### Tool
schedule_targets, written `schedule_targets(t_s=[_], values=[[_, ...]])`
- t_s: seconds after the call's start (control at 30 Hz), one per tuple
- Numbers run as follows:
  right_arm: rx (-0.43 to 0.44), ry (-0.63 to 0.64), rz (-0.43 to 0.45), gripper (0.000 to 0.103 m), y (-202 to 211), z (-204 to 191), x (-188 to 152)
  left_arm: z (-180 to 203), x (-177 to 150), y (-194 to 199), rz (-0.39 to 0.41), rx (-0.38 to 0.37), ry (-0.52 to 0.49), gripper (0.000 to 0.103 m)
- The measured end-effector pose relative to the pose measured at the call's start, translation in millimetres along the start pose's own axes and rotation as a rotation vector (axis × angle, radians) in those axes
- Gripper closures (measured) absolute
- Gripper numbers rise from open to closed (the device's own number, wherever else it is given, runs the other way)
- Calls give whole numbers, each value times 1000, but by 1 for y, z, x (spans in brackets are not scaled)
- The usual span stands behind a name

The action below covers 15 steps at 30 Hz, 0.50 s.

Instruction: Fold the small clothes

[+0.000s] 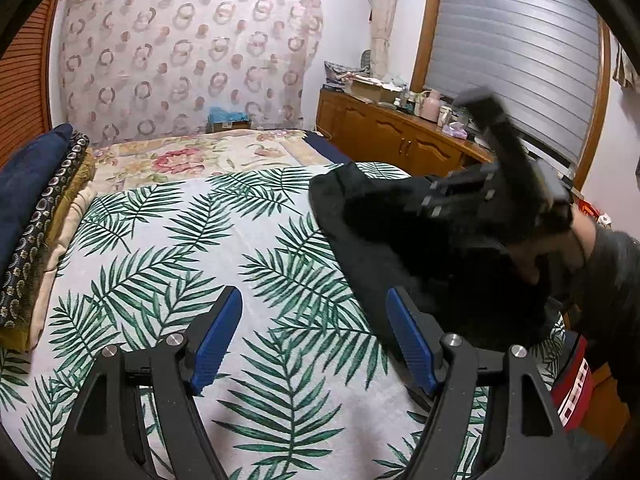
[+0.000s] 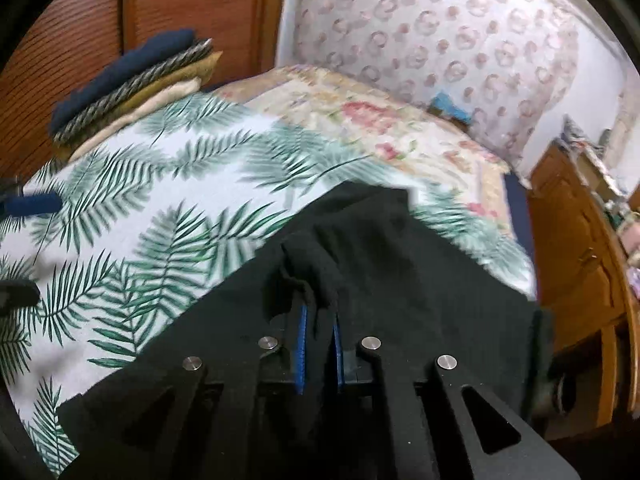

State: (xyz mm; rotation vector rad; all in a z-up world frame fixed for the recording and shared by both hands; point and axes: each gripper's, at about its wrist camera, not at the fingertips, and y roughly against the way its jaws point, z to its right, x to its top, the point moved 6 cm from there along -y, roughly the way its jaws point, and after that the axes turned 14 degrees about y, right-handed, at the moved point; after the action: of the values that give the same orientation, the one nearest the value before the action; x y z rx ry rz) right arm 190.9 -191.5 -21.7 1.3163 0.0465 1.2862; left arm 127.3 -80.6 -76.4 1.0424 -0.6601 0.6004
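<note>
The left gripper (image 1: 314, 338) pointed downward with its blue-padded jaws spread wide and nothing between them. The right gripper (image 2: 319, 334), angled down and gripped by a hand (image 1: 560, 248) in a grey sleeve, had its jaws pinched onto black fabric (image 2: 360, 248).

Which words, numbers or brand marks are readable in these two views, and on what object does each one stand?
None can be read.
Red item at the bed's edge: white block marks, not legible as letters.
Boxes and bottles on the wooden cabinet: too small and blurred.
Black garment: no print visible.
</note>
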Motion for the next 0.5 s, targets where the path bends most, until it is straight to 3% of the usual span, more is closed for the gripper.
schedule_targets(t_s=[0.3,0.4,0.5], values=[[-167,-132,0,93,33,85,-24,9,-5,-3,-19,-14,-17,28],[-250,-203,-39,93,26,115,-39,9,-6,-2,-22,-13,-18,28],[-302,-242,-82,86,21,127,-50,11,-7,-3,-27,-12,-20,28]])
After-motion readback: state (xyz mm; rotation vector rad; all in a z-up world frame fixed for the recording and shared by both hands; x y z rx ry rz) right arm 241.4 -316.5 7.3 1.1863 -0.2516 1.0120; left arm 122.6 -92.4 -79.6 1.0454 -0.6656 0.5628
